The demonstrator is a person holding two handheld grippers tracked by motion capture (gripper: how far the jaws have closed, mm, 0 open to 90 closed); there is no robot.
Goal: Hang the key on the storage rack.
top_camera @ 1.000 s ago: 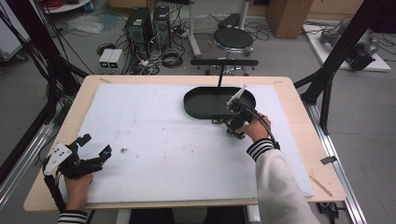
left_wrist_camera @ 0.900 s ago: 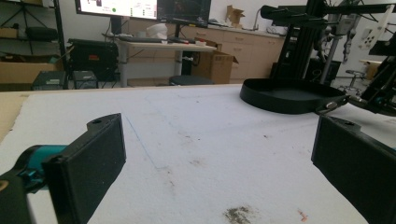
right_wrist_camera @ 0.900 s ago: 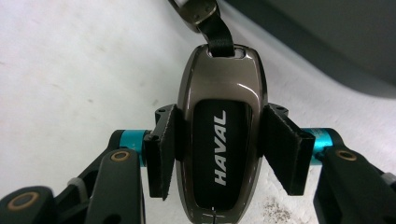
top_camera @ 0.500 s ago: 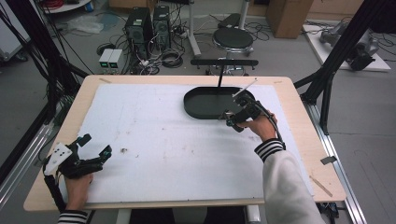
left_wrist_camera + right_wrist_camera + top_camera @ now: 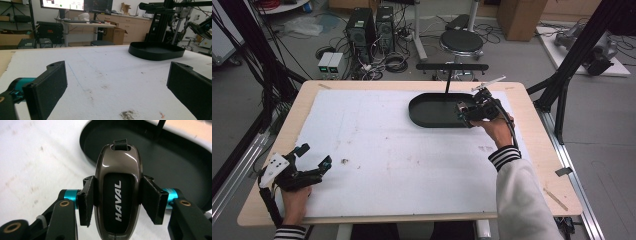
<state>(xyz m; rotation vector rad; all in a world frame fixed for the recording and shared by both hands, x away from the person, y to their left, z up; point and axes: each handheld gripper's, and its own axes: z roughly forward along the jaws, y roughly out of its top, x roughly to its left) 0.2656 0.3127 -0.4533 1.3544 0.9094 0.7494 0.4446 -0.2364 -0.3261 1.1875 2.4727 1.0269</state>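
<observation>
The table (image 5: 532,165) had a light wood top under a white sheet (image 5: 387,150) and stood on a grey floor (image 5: 257,105). Beyond the table's far edge stood a black stool (image 5: 461,41), two computer towers (image 5: 372,25) and tangled cables (image 5: 394,62). Black frame posts (image 5: 579,47) rose beside the table. Farther behind it were a desk (image 5: 85,23) with monitors (image 5: 75,4), wooden cabinets (image 5: 130,27) and cardboard boxes (image 5: 115,35).
</observation>
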